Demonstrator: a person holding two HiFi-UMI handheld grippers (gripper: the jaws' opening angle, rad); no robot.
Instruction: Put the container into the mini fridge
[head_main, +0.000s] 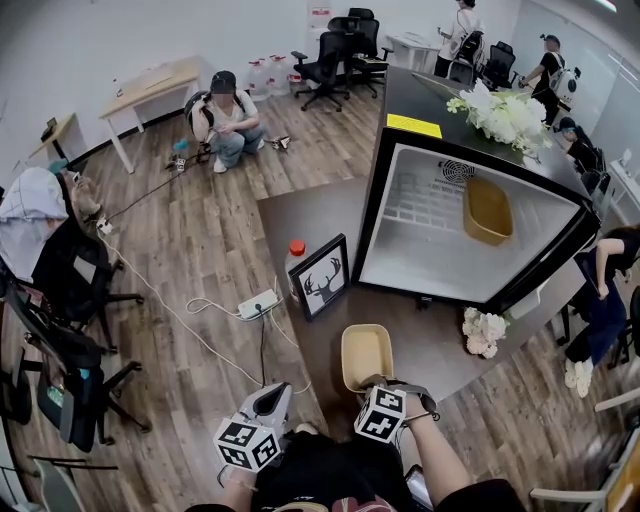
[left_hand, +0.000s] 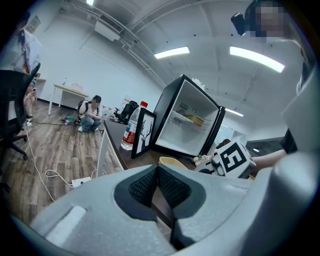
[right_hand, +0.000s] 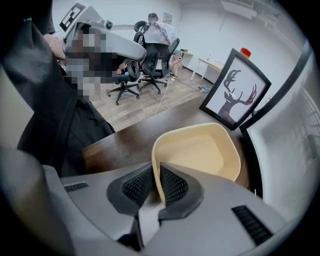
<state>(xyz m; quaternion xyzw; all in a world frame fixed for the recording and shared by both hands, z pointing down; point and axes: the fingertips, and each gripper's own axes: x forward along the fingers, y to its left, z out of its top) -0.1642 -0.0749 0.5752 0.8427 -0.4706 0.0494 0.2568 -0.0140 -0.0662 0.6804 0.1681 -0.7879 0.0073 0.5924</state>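
container: smooth cream plastic, slight sheen. right gripper shell matt grey plastic, pads black, ribbed, rubbery. mini fridge, upper right of head view: glossy black outside, white plastic inside. table dark wood-look, floor wood planks.

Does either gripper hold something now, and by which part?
The right gripper pinches the beige container by its near rim, one pad inside, one outside. The left gripper holds nothing; its jaws are together.

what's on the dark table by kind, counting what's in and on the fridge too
yellow container: 2
flower bunch: 2
mini fridge: 1
deer picture: 1
bottle: 1
total: 7
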